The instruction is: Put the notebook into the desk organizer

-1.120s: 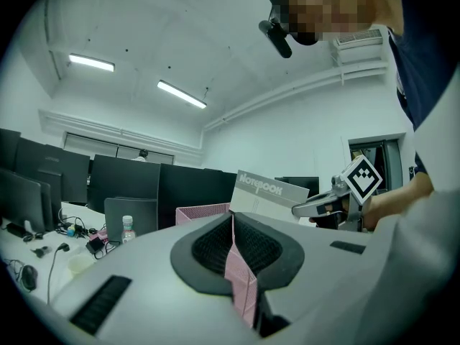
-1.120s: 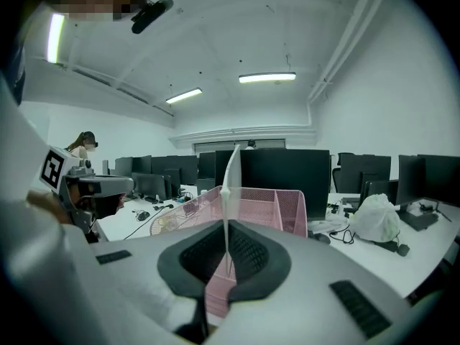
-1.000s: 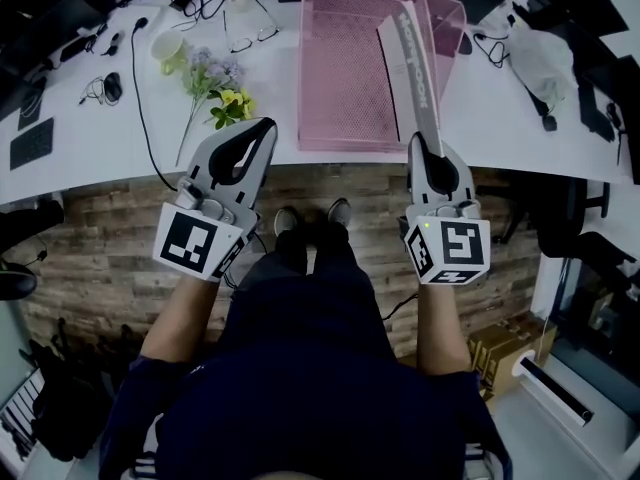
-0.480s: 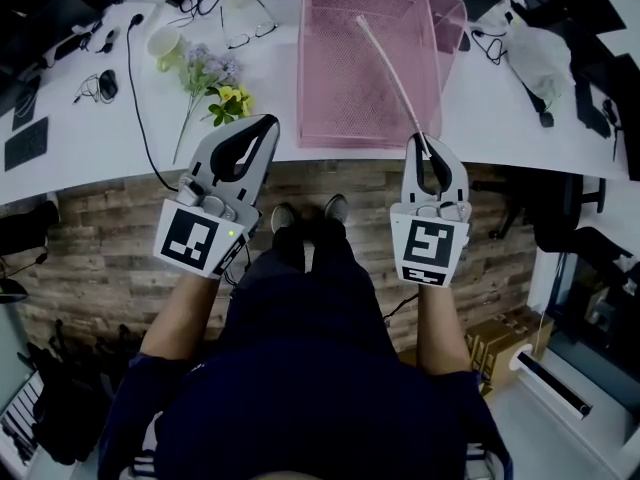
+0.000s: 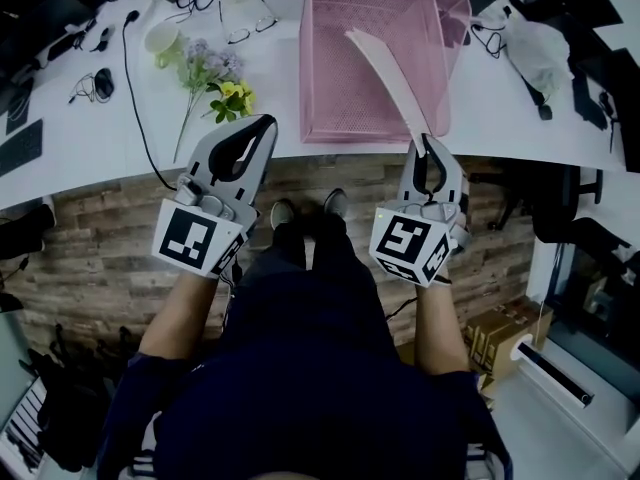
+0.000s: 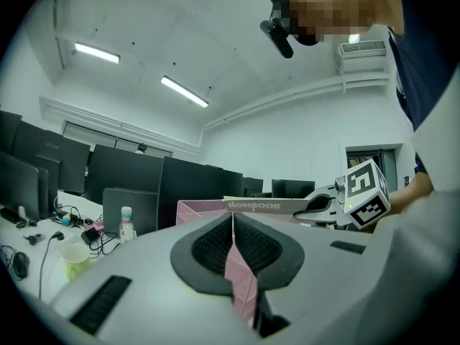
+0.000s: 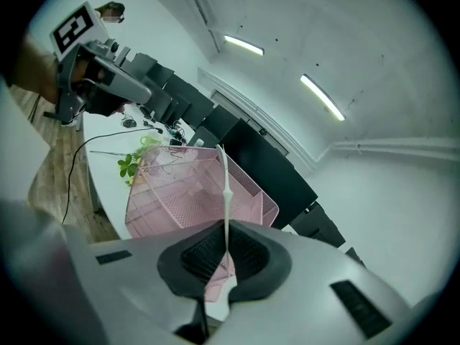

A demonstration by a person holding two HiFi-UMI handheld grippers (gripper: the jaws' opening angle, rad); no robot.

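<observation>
The pink mesh desk organizer (image 5: 345, 78) stands on the white desk (image 5: 90, 148), straight ahead of me. My right gripper (image 5: 428, 142) is shut on the lower edge of the grey notebook (image 5: 388, 80). The notebook slants up and to the left over the organizer's right half, above its rim. In the right gripper view the notebook (image 7: 226, 189) shows edge-on, rising from the pads over the organizer (image 7: 180, 192). My left gripper (image 5: 262, 125) hangs shut and empty at the desk's front edge, left of the organizer. In the left gripper view the notebook's spine (image 6: 262, 205) lies level above the organizer (image 6: 198, 210).
Artificial flowers (image 5: 215, 83) lie left of the organizer, with a cup (image 5: 160, 36), glasses (image 5: 245, 36), a mouse (image 5: 103, 83) and cables behind them. A white plastic bag (image 5: 535, 48) sits at the right. Dark monitors and a bottle (image 6: 127, 223) stand at the back.
My right gripper has rolled, turning the notebook from spine-up through edge-on to its broad face, now leaning left over the organizer. The left gripper has hardly moved.
</observation>
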